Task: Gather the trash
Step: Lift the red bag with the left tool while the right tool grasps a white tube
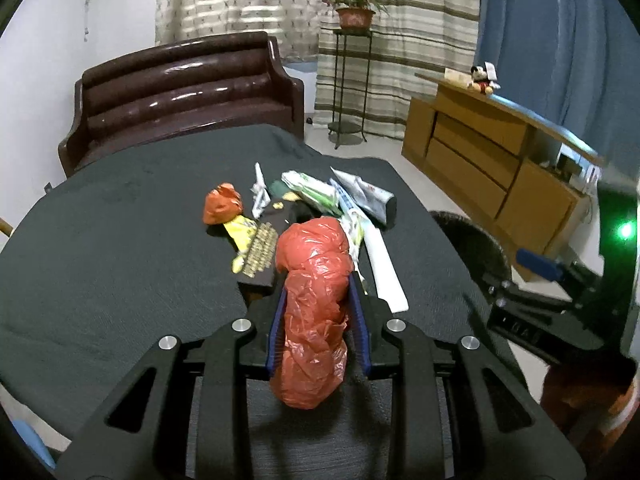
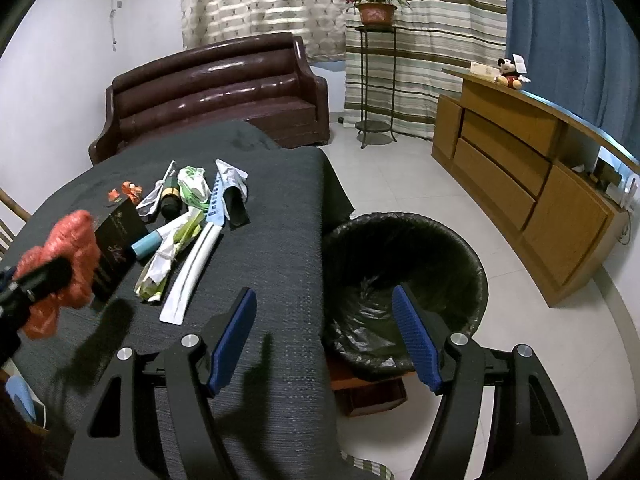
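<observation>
The round bin (image 2: 404, 280), lined with crinkled black plastic, looks empty, though its bottom is hard to see. Left of the bin, on the dark woven tablecloth (image 2: 280, 240), lies mixed litter. The left gripper (image 1: 318, 316) pinches a crumpled red plastic bag (image 1: 314, 300). The right gripper (image 2: 324, 336) hangs wide apart, holding nothing, at the bin's near rim.

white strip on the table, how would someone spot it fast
Start at the dark-clothed table, at the side nearest the black-lined bin. The white strip lies at the bin-side edge of the trash pile: long, flat, slightly curved, plain white, unlike the crumpled wrappers beside it.
</observation>
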`<move>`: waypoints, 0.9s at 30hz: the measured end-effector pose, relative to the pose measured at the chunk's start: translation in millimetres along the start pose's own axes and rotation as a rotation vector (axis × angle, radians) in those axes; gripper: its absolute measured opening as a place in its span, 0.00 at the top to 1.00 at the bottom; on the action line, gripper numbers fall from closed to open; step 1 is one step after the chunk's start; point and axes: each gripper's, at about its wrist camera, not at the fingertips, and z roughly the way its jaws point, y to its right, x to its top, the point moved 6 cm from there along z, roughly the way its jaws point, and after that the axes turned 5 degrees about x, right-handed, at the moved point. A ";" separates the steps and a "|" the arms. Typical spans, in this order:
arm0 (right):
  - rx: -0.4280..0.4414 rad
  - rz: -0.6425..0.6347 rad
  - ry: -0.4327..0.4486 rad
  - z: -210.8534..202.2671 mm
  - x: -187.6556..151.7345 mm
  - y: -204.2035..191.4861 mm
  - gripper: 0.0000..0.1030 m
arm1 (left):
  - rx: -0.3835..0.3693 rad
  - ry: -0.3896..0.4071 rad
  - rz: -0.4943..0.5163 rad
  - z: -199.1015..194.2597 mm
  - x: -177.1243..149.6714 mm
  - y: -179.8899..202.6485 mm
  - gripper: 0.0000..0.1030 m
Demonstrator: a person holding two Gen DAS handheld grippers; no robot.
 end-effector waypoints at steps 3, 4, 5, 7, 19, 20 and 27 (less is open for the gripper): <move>0.010 -0.010 -0.002 0.8 1.0 -9.3 0.33 | 0.006 0.023 -0.018 -8.2 7.3 -9.5 0.74; 0.012 -0.014 -0.003 0.9 1.4 -11.9 0.33 | 0.011 0.030 -0.022 -10.7 9.0 -13.0 0.74; 0.015 -0.020 -0.003 1.5 2.1 -15.7 0.33 | 0.018 0.036 -0.026 -11.8 10.9 -16.9 0.74; 0.023 -0.029 -0.003 3.1 4.4 -23.4 0.33 | 0.031 0.042 -0.033 -13.0 13.1 -23.6 0.74; 0.087 -0.040 -0.068 35.3 16.2 -69.1 0.50 | 0.138 -0.006 -0.087 13.8 11.9 -87.4 0.74; 0.090 -0.046 -0.078 38.7 16.4 -72.8 0.51 | 0.144 -0.013 -0.092 17.3 11.0 -92.1 0.74; 0.062 -0.079 -0.143 54.3 15.2 -84.6 0.57 | 0.164 -0.032 -0.108 30.9 10.3 -113.8 0.74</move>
